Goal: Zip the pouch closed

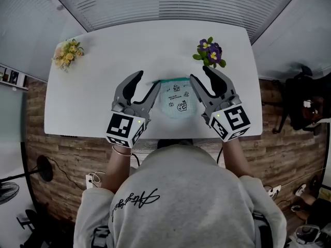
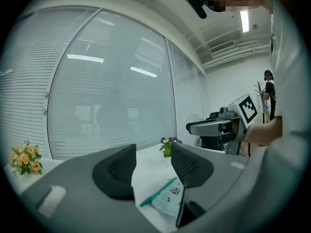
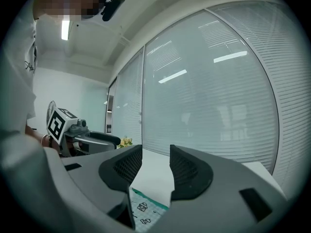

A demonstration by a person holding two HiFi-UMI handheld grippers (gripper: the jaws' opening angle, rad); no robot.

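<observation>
white table (image 1: 103,50) fills the middle of the head view. left gripper (image 1: 147,81) and right gripper (image 1: 199,74) hang above its near part, side by side. each one has its jaws spread a little, and nothing is between them. the pouch (image 1: 176,101) lies flat on the table between the two grippers, with its teal zipper edge on the far side. purple flowers (image 1: 209,52) and yellow flowers (image 1: 67,53) stand at the far corners.

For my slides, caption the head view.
Left gripper and right gripper, fingers apart and empty, flank the patterned pouch on a white table.
</observation>
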